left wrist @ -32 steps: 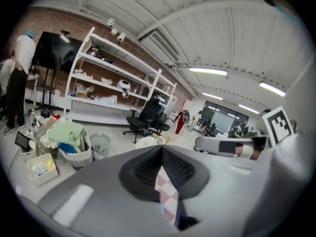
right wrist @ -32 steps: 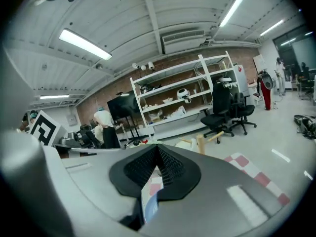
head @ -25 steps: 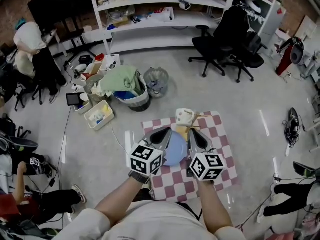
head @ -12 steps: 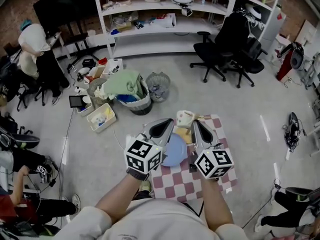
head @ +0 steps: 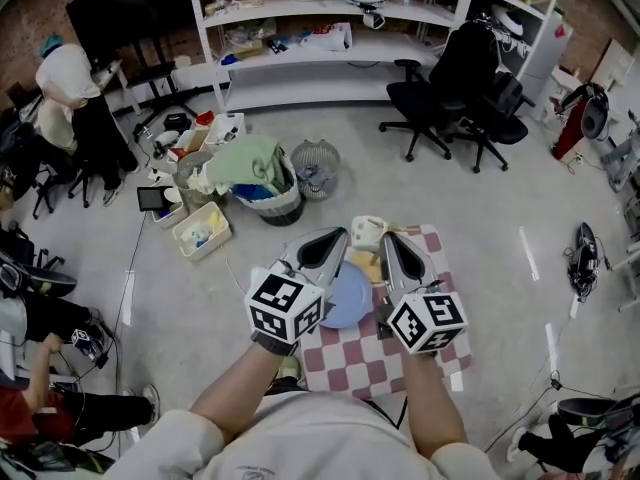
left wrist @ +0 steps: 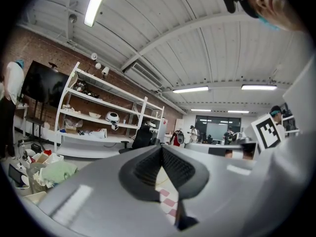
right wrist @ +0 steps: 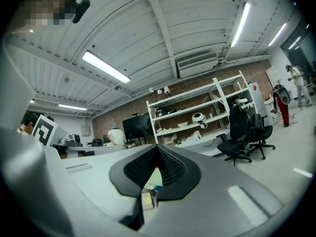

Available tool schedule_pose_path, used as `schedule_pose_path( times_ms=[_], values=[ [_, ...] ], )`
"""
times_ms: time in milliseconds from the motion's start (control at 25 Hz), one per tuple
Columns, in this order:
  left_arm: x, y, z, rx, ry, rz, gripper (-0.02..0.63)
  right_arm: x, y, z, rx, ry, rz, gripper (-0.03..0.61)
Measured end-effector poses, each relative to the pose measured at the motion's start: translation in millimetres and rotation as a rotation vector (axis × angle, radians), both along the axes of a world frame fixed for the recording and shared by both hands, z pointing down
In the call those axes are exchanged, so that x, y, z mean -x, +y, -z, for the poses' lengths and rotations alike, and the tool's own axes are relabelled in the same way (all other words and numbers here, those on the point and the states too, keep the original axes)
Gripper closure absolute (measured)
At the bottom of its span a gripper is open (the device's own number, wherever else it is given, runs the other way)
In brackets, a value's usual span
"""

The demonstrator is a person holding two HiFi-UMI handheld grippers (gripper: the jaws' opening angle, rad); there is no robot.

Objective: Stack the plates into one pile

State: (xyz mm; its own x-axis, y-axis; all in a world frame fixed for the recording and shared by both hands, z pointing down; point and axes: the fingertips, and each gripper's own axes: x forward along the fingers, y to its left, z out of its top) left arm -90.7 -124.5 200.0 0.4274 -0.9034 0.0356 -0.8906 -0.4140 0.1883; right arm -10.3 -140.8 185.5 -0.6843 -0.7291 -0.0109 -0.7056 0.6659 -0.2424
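both grippers shut and empty over the blue plate

head view: left gripper [head: 338, 236] and right gripper [head: 386, 239] hang side by side over the checkered cloth [head: 350, 368]. the blue plate [head: 345, 298] lies on the cloth, partly under them. a white mug [head: 367, 233] and something yellow [head: 364, 267] sit just beyond it (second plate? can't tell). risk: the grippers hide the plate's rim, so a blind reach could miss it, knock the mug or drag the cloth.

left gripper view: left gripper [left wrist: 161, 148] is closed tip to tip with nothing between, and points at the room, not the plate.

right gripper view: right gripper [right wrist: 157, 147] is the same, closed and empty. risk: closed like this they'd only shove a plate.

vs earlier: the grippers sit slightly wider apart than a second ago. plate and mug are in the same spot.
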Motion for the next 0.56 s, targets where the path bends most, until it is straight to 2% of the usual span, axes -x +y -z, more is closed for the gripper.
schedule_pose_path(
  times_ms=[560],
  values=[
    [0.8, 1.8, 2.4, -0.005, 0.003, 0.008, 0.606, -1.1, 2.8, 0.1, -0.002, 0.008, 0.000, 0.569]
  ],
)
